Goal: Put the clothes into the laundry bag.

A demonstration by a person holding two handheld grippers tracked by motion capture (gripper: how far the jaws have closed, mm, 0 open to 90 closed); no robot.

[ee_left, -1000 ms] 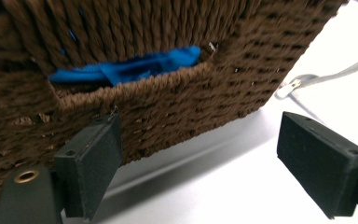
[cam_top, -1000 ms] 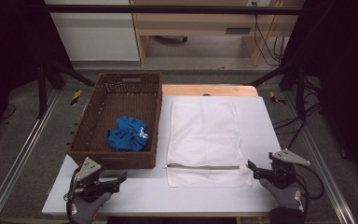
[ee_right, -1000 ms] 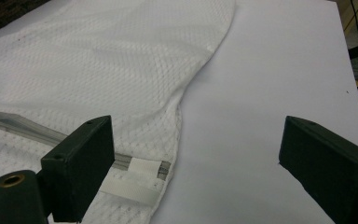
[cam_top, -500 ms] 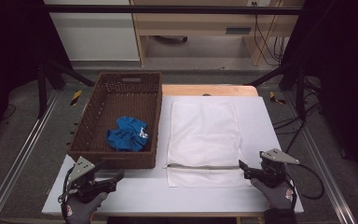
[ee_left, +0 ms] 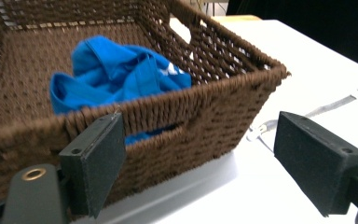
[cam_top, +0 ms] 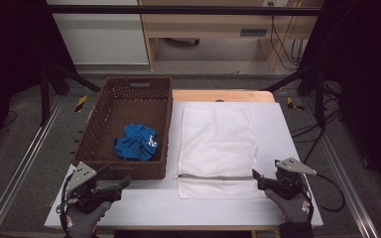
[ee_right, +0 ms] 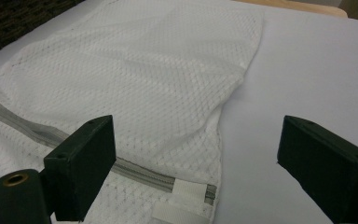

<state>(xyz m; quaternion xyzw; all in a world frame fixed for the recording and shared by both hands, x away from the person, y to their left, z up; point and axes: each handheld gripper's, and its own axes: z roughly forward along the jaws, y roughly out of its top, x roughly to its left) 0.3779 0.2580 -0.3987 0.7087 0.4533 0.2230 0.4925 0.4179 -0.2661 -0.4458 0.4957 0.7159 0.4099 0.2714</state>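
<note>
Mesh bag (cam_top: pixel 217 148) in white, lying flat on the white surface (cam_top: pixel 278 124), with a grey zipper (cam_top: pixel 213 177) running straight across its near end. Beside it sits a brown wicker basket (cam_top: pixel 96 134), and a crumpled blue cloth (cam_top: pixel 135 143) rests inside.

Right gripper (cam_top: pixel 256 179) low at the near right, held in a gloved hand (cam_top: pixel 292 206), its fingers (ee_right: pixel 81 163) spread wide and holding nothing. The zipper's closed end, with a small white tab (ee_right: pixel 184 190), lies just ahead of those fingers and between them in the right gripper view.

Left gripper (cam_top: pixel 121 182) low at the near left, also in a gloved hand (cam_top: pixel 82 220), fingers (ee_left: pixel 95 158) apart and empty. The basket's near wall stands right in front of them, the blue cloth beyond it.

Bag's long axis runs away from the person, from the fingers toward the far edge; the zipper crosses it, pointing from one gripper's side toward the other.
</note>
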